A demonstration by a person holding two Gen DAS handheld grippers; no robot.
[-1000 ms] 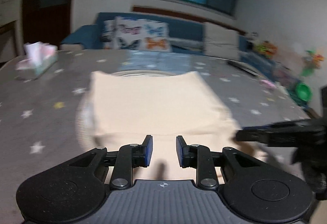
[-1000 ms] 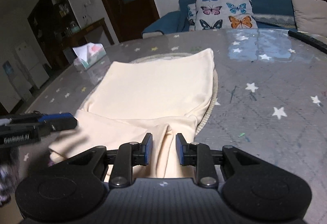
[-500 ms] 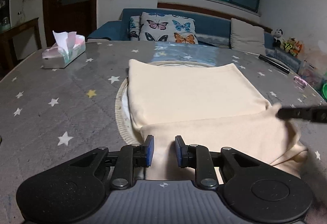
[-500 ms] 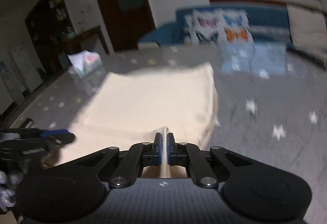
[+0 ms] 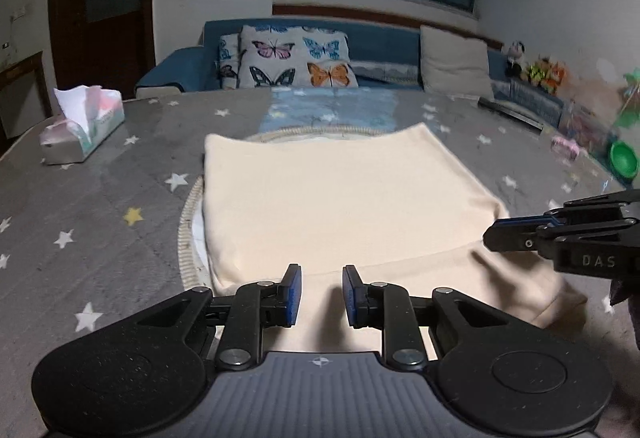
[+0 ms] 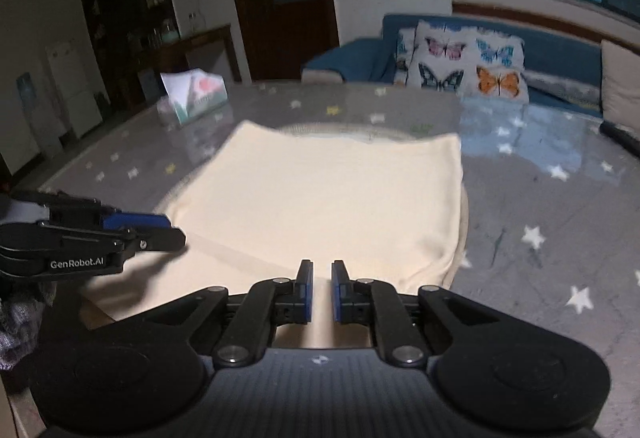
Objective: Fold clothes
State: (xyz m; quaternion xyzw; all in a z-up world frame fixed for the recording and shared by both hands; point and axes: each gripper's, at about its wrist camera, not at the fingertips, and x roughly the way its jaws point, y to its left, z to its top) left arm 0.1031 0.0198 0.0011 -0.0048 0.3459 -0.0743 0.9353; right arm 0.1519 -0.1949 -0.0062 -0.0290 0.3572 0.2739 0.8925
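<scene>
Fabric seen pinched between right hand-held gripper (image 6: 322, 290) jaws half a second ago now released; jaws just reopened slightly, narrow gap, nothing clamped. Left hand-held gripper (image 5: 322, 292) jaws apart, empty, hovering over near edge of cream garment (image 5: 340, 198). Garment lies folded on round woven mat (image 5: 186, 234) at table (image 5: 100, 238) centre, near flap laid over. Fold judged placed; smoothing or next fold likely pending. Counted: one garment, two grippers, one tissue box (image 5: 82, 128).
</scene>
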